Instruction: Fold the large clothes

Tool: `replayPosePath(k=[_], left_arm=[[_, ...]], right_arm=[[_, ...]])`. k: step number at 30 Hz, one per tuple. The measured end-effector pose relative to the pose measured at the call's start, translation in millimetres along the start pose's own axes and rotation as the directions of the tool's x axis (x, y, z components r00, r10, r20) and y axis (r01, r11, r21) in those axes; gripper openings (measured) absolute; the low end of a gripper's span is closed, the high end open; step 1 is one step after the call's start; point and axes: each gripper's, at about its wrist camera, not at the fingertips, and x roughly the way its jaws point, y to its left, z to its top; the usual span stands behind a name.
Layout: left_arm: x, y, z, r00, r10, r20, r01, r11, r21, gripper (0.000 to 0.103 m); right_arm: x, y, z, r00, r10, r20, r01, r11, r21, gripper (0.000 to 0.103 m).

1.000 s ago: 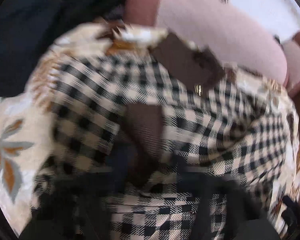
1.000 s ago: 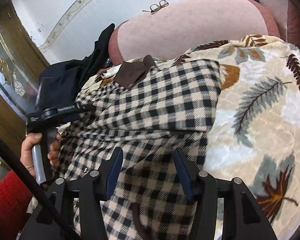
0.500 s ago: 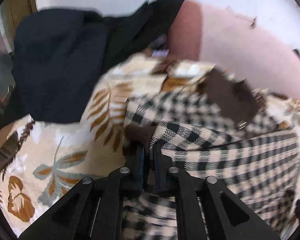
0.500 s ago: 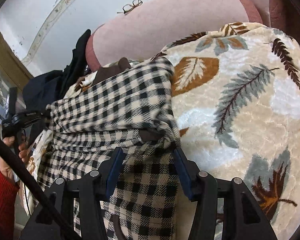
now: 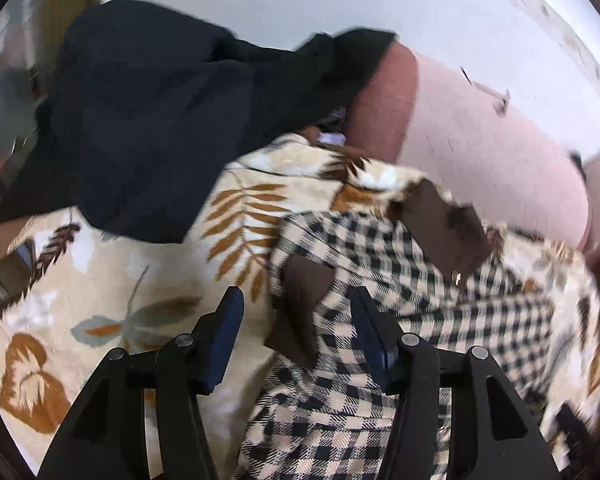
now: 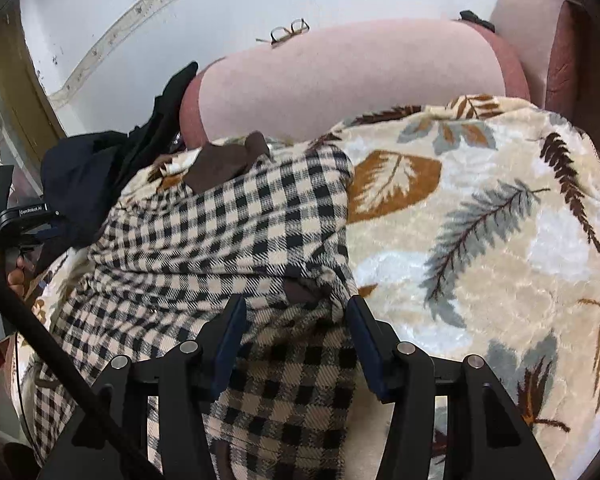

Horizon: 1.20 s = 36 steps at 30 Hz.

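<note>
Left wrist view: the checked shirt (image 5: 400, 304) is lying folded on the leaf blanket (image 5: 112, 292), its brown cuff (image 5: 304, 300) resting between my left gripper (image 5: 296, 320) jaws, which are opening; the pads are no longer pressing on cloth. My right gripper (image 6: 292, 328) is hanging released over the other brown cuff (image 6: 300, 292), touching nothing. Both sleeves appear to be laid inward, collar (image 6: 224, 164) toward the pink sofa back (image 6: 352, 80). Judgement: I should be lifting clear without snagging the cuff, then taking the lower hem with both grippers evenly. The dark garment (image 5: 140, 132) is lying just beside; keep it out.
</note>
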Motion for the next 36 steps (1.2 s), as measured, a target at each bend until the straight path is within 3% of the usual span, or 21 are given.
replayPosePath(k=[3,6,11,13,15,16,17,19,20,21,22,25,26,29,32,34,36], left_arm=[[14,-25,-9,1.0,0.01,-0.009,-0.009,0.996,0.084,0.054],[36,-35,-15,0.999,0.014,-0.044,-0.01,0.996,0.093,0.054],[89,-29,-19,0.987,0.127,-0.097,-0.116,0.987,0.113,0.054],[105,-18,-22,0.984,0.129,-0.123,-0.118,0.989,0.092,0.061],[108,-9,-24,0.988,0.116,-0.1,-0.111,0.992,0.055,0.08],[109,-5,-25,0.989,0.113,-0.095,-0.109,0.993,0.044,0.082],[109,-2,-25,0.991,0.099,-0.094,-0.096,0.995,0.038,0.082],[105,-1,-24,0.99,0.098,-0.101,-0.094,0.995,0.045,0.082],[98,-2,-23,0.99,0.1,-0.102,-0.095,0.994,0.047,0.077],[89,-1,-23,0.992,0.09,-0.088,-0.087,0.995,0.039,0.075],[73,-2,-24,0.996,0.068,-0.056,-0.066,0.997,0.033,0.075],[41,-10,-36,0.999,0.046,-0.009,-0.045,0.996,0.078,0.075],[38,-14,-42,0.999,0.044,-0.02,-0.042,0.995,0.095,0.075],[46,-19,-63,0.993,0.069,-0.091,-0.058,0.992,0.117,0.075],[56,-8,-85,0.983,0.08,-0.165,-0.072,0.996,0.059,0.075],[40,0,-98,0.988,0.053,-0.148,-0.051,0.999,0.015,0.075],[19,1,-110,0.99,0.041,-0.132,-0.037,0.999,0.029,0.075]], right_arm=[[6,10,14,0.999,0.041,0.007,-0.041,0.999,0.014,0.057],[30,29,32,0.998,0.066,-0.004,-0.066,0.997,-0.027,0.057],[105,41,67,0.988,0.115,-0.105,-0.117,0.993,-0.007,0.057],[136,29,75,0.984,0.086,-0.157,-0.08,0.996,0.043,0.056],[153,8,79,0.986,-0.005,-0.165,0.02,0.996,0.086,0.053],[156,-2,80,0.986,-0.044,-0.158,0.06,0.993,0.1,0.051],[156,-16,81,0.989,-0.047,-0.143,0.065,0.989,0.129,0.047],[151,-30,81,0.99,-0.02,-0.143,0.046,0.982,0.184,0.028],[145,-33,81,0.989,-0.034,-0.145,0.062,0.979,0.194,0.027],[132,-30,80,0.986,-0.102,-0.129,0.124,0.976,0.179,0.029],[121,-26,79,0.987,-0.12,-0.104,0.136,0.978,0.159,0.034],[93,-3,71,0.994,-0.092,-0.063,0.096,0.993,0.063,0.034],[87,6,66,0.995,-0.077,-0.061,0.079,0.996,0.036,0.035],[87,26,37,0.99,-0.055,-0.131,0.051,0.998,-0.033,0.053],[83,21,6,0.967,-0.176,-0.185,0.165,0.984,-0.073,0.055],[61,14,-9,0.969,-0.177,-0.173,0.17,0.984,-0.053,0.055],[34,12,-24,0.972,-0.179,-0.153,0.173,0.984,-0.052,0.055]])
